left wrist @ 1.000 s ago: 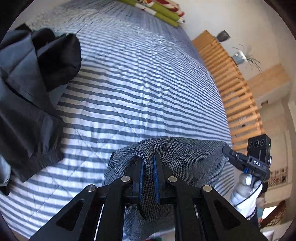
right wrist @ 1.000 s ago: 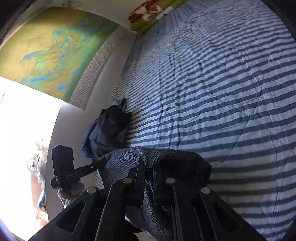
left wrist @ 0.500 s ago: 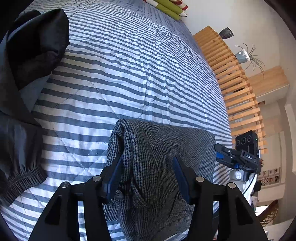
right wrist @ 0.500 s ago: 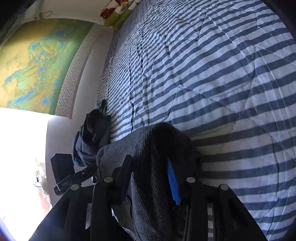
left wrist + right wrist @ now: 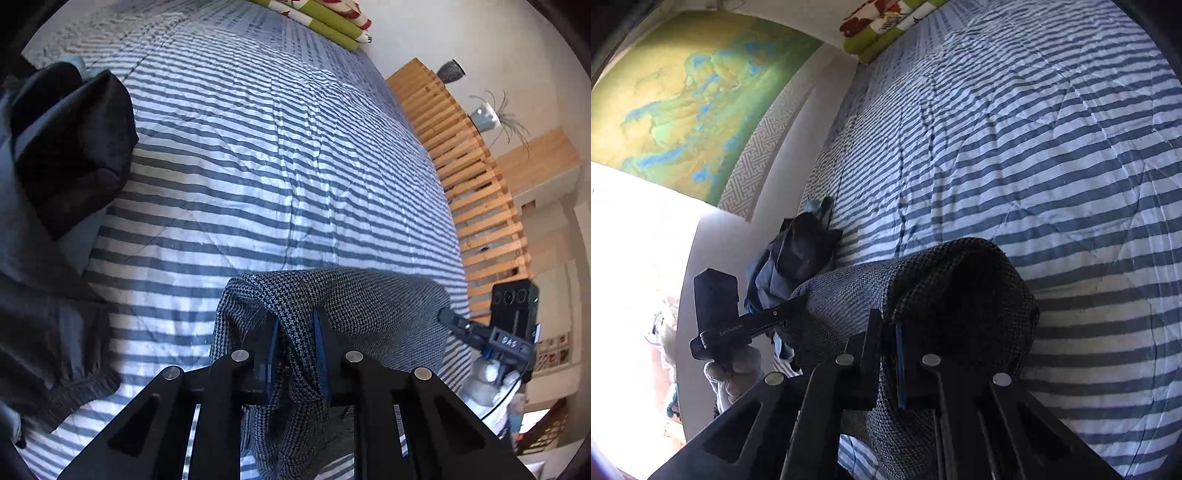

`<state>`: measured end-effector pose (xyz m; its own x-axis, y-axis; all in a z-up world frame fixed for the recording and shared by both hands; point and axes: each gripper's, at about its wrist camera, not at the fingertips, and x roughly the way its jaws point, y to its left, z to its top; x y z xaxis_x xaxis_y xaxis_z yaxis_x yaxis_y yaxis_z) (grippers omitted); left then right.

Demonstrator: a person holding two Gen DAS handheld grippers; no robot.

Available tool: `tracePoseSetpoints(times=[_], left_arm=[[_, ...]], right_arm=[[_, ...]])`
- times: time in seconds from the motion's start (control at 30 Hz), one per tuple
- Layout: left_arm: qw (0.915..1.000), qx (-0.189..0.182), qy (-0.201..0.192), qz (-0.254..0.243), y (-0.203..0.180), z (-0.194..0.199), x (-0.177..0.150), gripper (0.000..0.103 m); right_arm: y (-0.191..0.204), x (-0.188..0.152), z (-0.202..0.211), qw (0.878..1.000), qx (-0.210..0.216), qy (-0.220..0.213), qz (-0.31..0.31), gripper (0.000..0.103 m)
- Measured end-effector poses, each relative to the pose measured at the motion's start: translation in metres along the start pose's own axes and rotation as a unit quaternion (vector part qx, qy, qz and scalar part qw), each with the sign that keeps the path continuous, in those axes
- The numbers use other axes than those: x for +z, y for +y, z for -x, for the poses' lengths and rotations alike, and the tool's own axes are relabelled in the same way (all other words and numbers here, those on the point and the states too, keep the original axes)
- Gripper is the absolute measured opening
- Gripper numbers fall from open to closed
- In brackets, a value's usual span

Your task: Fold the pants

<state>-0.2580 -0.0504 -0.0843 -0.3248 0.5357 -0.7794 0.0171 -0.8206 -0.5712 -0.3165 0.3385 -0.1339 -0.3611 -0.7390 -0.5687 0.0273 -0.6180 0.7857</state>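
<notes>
Grey houndstooth pants (image 5: 373, 306) hang as a folded bundle over the near edge of the striped bed. In the left wrist view my left gripper (image 5: 295, 325) is closing its jaws on a fold at the bundle's left end, and the blue pads press the cloth. My right gripper (image 5: 888, 326) is shut on the other end of the pants (image 5: 960, 288). Each view shows the opposite gripper biting the far end: the right gripper (image 5: 448, 317) and the left gripper (image 5: 794, 304), both held by gloved hands. The cloth stretches between them.
A heap of dark clothes (image 5: 62, 177) lies on the quilt (image 5: 258, 147) to the left, also seen as the dark heap (image 5: 801, 251). A wooden slatted frame (image 5: 472, 177) runs along the bed's right side. Pillows (image 5: 325, 18) lie at the far end.
Half a second ago both grippers stood open astride the pants. Both have since closed on the cloth again, gripping the fold much as they did a second ago.
</notes>
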Motion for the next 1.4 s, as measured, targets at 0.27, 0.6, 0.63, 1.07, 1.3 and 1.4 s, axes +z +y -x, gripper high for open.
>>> tracePoseSetpoints(times=[0.27,0.6,0.63,1.07,1.3,1.4], left_arm=[[0.9978,0.061,0.019,0.018,0.035,-0.043,0.025,0.046],[0.9961,0.069,0.014,-0.053,0.006,0.029,-0.062,0.049],[0.9952,0.075,0.024,-0.058,0.003,0.024,-0.071,0.049],[0.9967,0.048,0.014,-0.064,-0.023,0.040,-0.088,0.017],[0.9879,0.108,0.026,-0.109,-0.039,0.020,-0.100,0.029],[0.9827,0.106,0.014,-0.151,-0.064,0.007,-0.098,0.030]], right_arm=[[-0.045,0.016,-0.009,0.998,-0.031,-0.001,-0.047,0.017],[-0.018,-0.080,0.015,0.998,-0.027,0.058,0.000,0.021],[-0.015,-0.088,0.007,0.997,-0.033,0.069,0.006,0.022],[0.032,-0.094,0.020,0.997,0.071,0.044,0.004,0.000],[0.030,-0.093,0.032,0.993,-0.079,-0.013,0.088,0.004],[0.029,-0.080,0.013,0.993,-0.080,-0.009,0.089,0.004]])
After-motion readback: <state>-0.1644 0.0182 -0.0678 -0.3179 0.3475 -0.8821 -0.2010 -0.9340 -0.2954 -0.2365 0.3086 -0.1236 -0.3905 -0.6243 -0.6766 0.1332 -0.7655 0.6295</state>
